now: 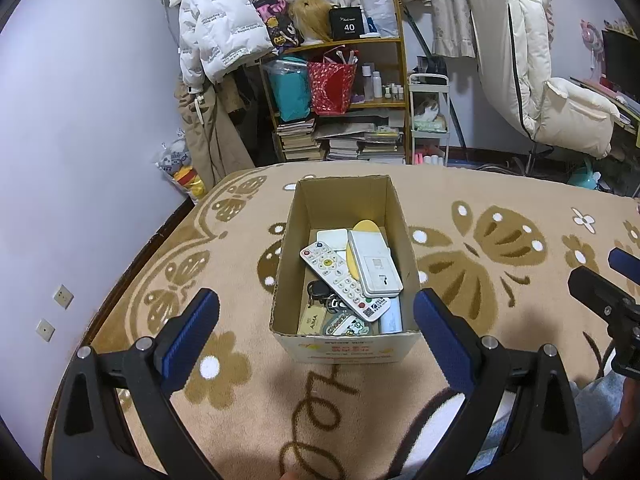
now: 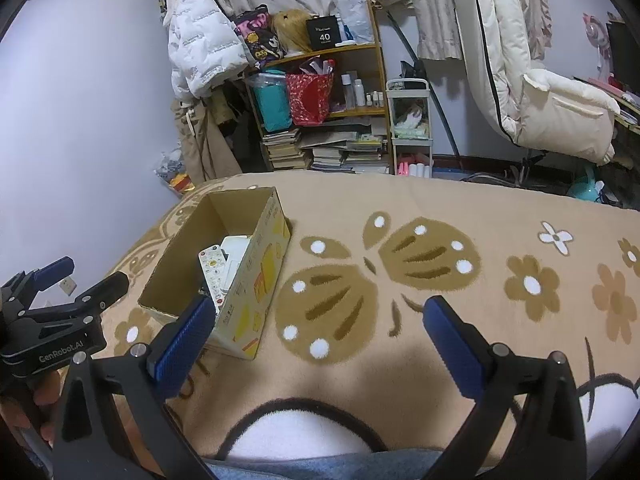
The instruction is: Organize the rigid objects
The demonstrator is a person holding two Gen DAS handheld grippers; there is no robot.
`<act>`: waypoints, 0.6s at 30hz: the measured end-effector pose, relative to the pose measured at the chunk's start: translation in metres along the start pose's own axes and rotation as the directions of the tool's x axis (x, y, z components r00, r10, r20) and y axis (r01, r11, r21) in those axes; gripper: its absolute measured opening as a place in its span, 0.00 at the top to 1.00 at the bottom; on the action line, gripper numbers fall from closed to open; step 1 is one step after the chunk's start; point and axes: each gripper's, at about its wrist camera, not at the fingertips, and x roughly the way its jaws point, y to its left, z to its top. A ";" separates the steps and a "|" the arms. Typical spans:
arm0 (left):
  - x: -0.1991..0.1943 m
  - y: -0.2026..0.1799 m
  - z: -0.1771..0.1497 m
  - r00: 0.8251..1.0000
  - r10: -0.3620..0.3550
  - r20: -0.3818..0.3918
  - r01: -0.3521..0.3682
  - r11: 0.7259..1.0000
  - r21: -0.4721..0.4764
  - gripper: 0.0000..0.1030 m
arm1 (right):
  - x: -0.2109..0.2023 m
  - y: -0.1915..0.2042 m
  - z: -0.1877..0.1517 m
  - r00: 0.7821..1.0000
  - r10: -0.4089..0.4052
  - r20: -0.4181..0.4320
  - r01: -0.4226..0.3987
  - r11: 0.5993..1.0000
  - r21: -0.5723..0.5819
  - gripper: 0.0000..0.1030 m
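Observation:
An open cardboard box [image 1: 288, 248] stands on the patterned blanket. It holds a white remote [image 1: 344, 280], a white power strip [image 1: 374, 262], a white flat box [image 1: 332, 238], a yellow oval piece [image 1: 366, 226], keys with tags [image 1: 320, 300] and a sticker [image 1: 346, 326]. My left gripper [image 1: 316, 330] is open and empty, its fingers either side of the box's near end. The box also shows in the right wrist view [image 2: 256, 280], to the left. My right gripper [image 2: 318, 328] is open and empty over the bare blanket right of the box.
The beige butterfly blanket [image 2: 440, 216] covers a bed. Beyond its far edge stand a shelf with books and bags [image 1: 340, 92], a white cart [image 1: 430, 120], hanging coats [image 1: 216, 28] and a chair with a white jacket [image 1: 560, 112]. A wall lies left.

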 end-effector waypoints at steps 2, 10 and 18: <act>0.000 0.000 0.000 1.000 -0.001 -0.002 0.001 1.000 0.000 0.06 | 0.001 0.003 0.000 1.000 -0.002 -0.002 0.002 1.000 0.002 0.00; 0.000 0.001 0.000 1.000 0.003 0.000 -0.003 1.000 0.000 0.06 | 0.001 0.003 0.000 1.000 -0.001 -0.003 0.001 1.000 0.004 0.00; -0.002 0.004 0.000 1.000 -0.005 0.011 0.005 1.000 -0.001 0.06 | 0.001 0.000 -0.001 1.000 -0.003 0.002 0.003 1.000 0.008 0.00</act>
